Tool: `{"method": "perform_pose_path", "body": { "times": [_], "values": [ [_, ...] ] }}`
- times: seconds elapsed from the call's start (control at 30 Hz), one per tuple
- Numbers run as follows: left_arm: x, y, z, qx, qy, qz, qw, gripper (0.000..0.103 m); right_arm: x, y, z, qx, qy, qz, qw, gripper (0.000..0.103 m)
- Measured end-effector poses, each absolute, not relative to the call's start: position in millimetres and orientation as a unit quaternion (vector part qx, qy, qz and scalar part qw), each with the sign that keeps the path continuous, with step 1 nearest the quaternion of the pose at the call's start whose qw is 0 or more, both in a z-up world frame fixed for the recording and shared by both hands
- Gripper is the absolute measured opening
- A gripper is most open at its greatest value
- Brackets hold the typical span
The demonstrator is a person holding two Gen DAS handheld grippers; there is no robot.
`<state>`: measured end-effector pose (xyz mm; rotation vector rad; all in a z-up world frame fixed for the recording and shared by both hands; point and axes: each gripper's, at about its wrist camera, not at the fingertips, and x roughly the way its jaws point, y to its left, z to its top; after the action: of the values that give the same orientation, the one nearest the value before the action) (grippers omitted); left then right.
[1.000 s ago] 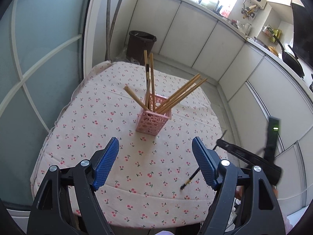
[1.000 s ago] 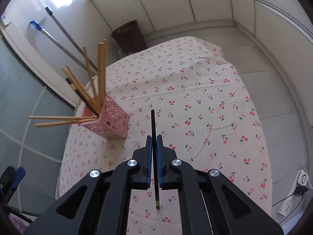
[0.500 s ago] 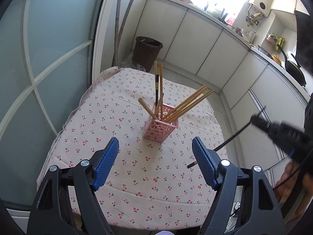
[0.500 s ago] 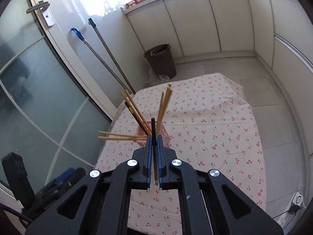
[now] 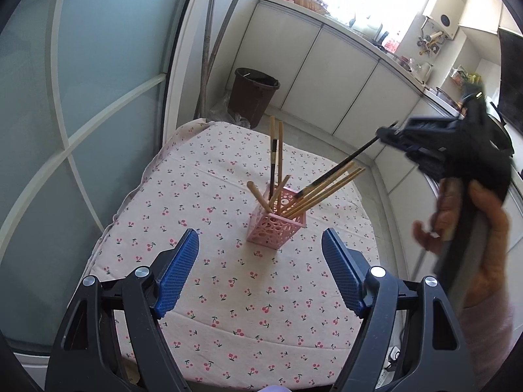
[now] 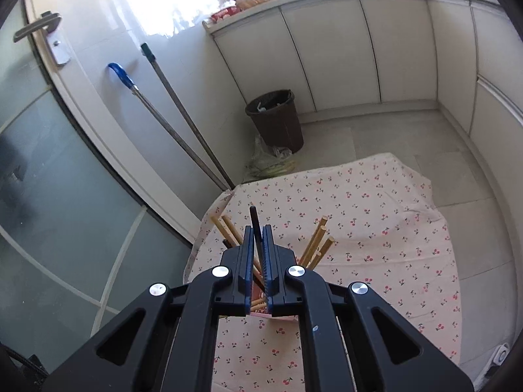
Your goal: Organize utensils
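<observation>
A pink perforated holder (image 5: 277, 228) stands on the cherry-print table (image 5: 228, 287) with several wooden chopsticks (image 5: 327, 189) and a dark one leaning in it. My right gripper (image 6: 258, 251) is shut on a black chopstick (image 6: 256, 232), held above the holder. In the left wrist view the right gripper (image 5: 389, 135) comes in from the right, and the black chopstick (image 5: 346, 161) slants down with its lower tip at the holder's rim. My left gripper (image 5: 260, 261) is open and empty above the table's near part, short of the holder.
A brown waste bin (image 6: 276, 119) stands on the floor beyond the table. Mop and broom handles (image 6: 173, 114) lean against the wall by a glass door (image 5: 65, 98). White cabinets (image 5: 343, 81) run along the back and right.
My right gripper has lifted the black chopstick off the table and carried it over to the holder, tip down at the rim. My left gripper has risen and drawn back a little.
</observation>
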<state>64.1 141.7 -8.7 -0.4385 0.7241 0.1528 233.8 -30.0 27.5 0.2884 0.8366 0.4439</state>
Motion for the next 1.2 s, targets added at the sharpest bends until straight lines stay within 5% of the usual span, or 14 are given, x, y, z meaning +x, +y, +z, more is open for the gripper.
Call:
{"method": "perform_pose_path", "body": {
  "times": [0.13,0.27,0.67,0.8,1.2],
  "values": [
    [62,146,-7,-0.223,0.343,0.081,0.909,0.075,236,-45,-15,0.194,0.433,0.207,0.855,0.012],
    [60,133,0,-0.206,0.323,0.08,0.92,0.076,195,-73,-11,0.191,0.401,0.208,0.871,0.042],
    [53,31,18,-0.054,0.228,0.115,0.965,0.096,59,-148,18,0.057,0.255,0.064,0.963,0.088],
    [51,23,23,-0.045,0.184,0.145,0.971,0.096,55,-158,19,0.034,0.23,0.014,0.972,0.094],
    [66,24,16,-0.033,0.233,0.153,0.96,0.096,54,-141,12,-0.007,0.232,-0.007,0.973,0.096]
  ]
}}
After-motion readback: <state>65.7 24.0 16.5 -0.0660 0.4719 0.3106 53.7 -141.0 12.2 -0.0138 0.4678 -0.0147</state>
